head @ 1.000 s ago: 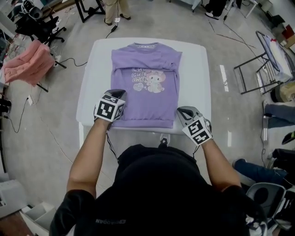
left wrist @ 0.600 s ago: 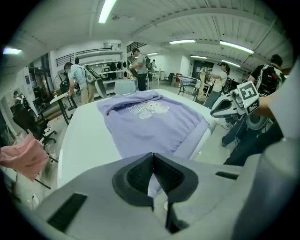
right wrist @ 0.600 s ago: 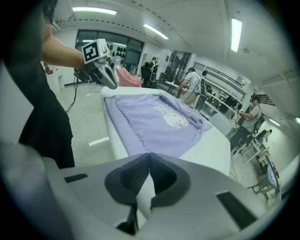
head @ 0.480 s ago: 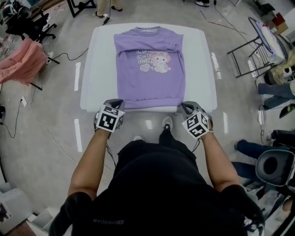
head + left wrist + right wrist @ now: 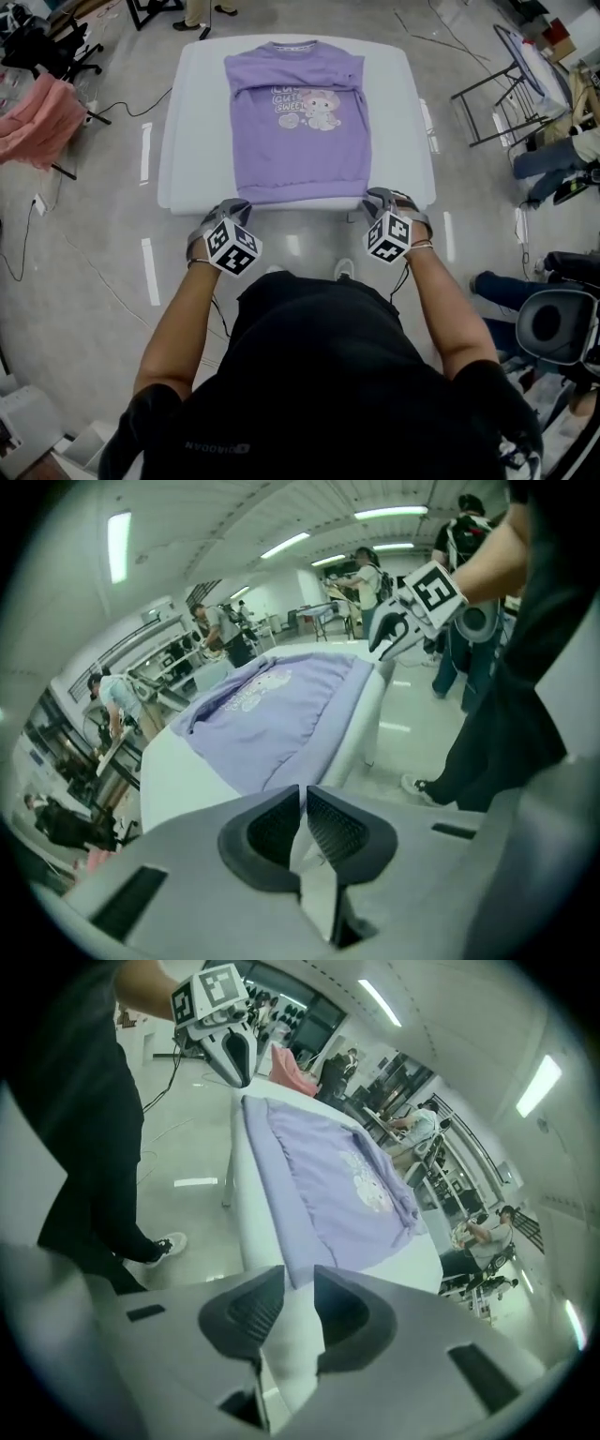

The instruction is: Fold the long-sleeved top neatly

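Near the top (image 5: 298,122), left tongs (image 5: 232,206) point down shut, right tongs (image 5: 377,199) just opened (both empty)

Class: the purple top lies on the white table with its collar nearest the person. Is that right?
No: the top on the table has its hem nearest the person; its collar is farthest. The head view shows it.

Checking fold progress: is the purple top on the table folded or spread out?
Partly folded: the top lies flat, full length, on the table, but its sleeves are tucked in across the chest.
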Tool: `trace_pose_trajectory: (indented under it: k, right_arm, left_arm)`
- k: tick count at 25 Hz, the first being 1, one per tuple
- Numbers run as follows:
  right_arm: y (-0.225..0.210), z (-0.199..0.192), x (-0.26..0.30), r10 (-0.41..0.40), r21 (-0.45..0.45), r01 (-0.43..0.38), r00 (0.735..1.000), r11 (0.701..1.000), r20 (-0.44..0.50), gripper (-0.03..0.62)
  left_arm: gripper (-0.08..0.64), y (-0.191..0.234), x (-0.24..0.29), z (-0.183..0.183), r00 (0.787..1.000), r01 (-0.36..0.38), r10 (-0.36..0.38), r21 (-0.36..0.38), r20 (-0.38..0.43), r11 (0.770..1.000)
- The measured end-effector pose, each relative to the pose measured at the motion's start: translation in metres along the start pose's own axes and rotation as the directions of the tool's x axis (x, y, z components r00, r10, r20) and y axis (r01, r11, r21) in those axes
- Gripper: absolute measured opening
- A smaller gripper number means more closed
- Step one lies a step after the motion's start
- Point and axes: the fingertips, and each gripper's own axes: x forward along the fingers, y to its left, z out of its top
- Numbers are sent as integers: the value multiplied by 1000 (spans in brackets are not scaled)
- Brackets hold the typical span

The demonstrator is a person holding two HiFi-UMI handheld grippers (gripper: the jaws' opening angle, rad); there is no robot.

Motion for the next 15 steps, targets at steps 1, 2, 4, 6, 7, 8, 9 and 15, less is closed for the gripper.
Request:
trace_pose_trajectory:
  k: [1, 2, 4, 6, 7, 8, 9, 15]
  right_arm:
    - [2, -3, 2, 6, -18, -6, 1000, 1000, -15, 108]
    - [4, -5, 3, 7, -42, -8, 1000, 999, -24, 115]
    - [6, -4, 5, -2, -101, -1, 1000, 995, -26, 129]
    - [6, -2, 8, -13, -150, 10, 1000, 989, -19, 137]
    - [6, -1, 10, -16, -170, 13, 1000, 985, -16, 135]
    - [7, 0, 12, -18, -192, 15, 1000, 981, -14, 135]
    - [8, 0, 14, -21, -216, 17, 1000, 976, -15, 133]
    - [7, -7, 30, -1, -296, -19, 998, 955, -67, 76]
  left_arm:
    - [9, -1, 1, 0, 1000, -23, 24, 50, -11, 998]
    - [11, -1, 2, 0, 999, -49, 51, 92, -15, 995]
    - [12, -1, 5, 0, 996, -85, 88, 132, -16, 988]
    - [96, -2, 10, -2, 995, -90, 95, 140, -28, 986]
    - [106, -3, 13, -5, 995, -89, 96, 151, -40, 984]
    - [106, -4, 16, -7, 993, -91, 101, 172, -53, 981]
    - [106, -4, 19, -9, 992, -94, 109, 202, -67, 975]
    - [99, -1, 38, -19, 982, -74, 121, 292, -145, 954]
